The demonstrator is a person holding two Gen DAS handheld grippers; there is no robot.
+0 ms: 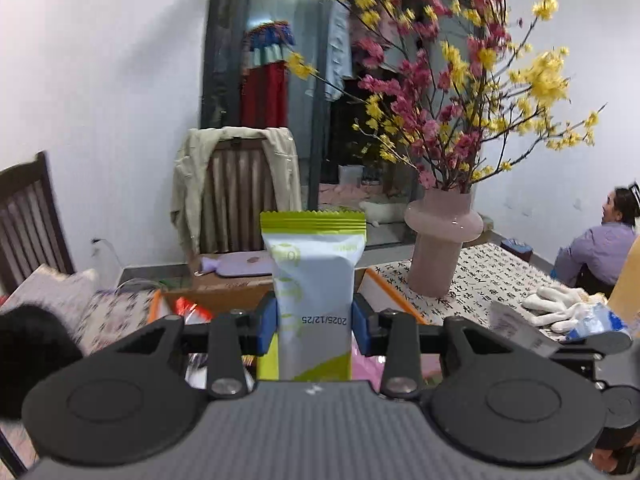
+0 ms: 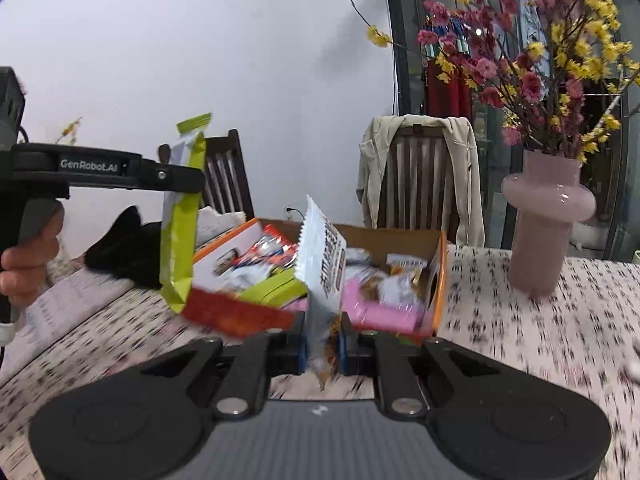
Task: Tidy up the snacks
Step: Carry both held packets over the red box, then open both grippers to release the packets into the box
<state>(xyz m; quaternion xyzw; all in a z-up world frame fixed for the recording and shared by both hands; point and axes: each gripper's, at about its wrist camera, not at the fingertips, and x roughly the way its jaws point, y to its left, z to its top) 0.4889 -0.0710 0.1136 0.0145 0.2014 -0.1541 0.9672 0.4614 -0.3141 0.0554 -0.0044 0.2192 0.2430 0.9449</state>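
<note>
Here both claws carry a snack above the table. The left gripper [image 1: 314, 330] is clamped across a green-and-white packet [image 1: 314, 280], held upright. The right gripper [image 2: 322, 346] pinches a silver-white sachet [image 2: 322, 272] by its lower end, its jaws nearly together. Just beyond, on the patterned tablecloth [image 2: 520, 340], sits the orange-edged cardboard box [image 2: 440, 276], already crowded with wrappers; a pink vase [image 2: 546, 232] stands to its right. This looks like the carrying step. Next, each packet likely needs lowering into a free spot in the box before the jaws release.
</note>
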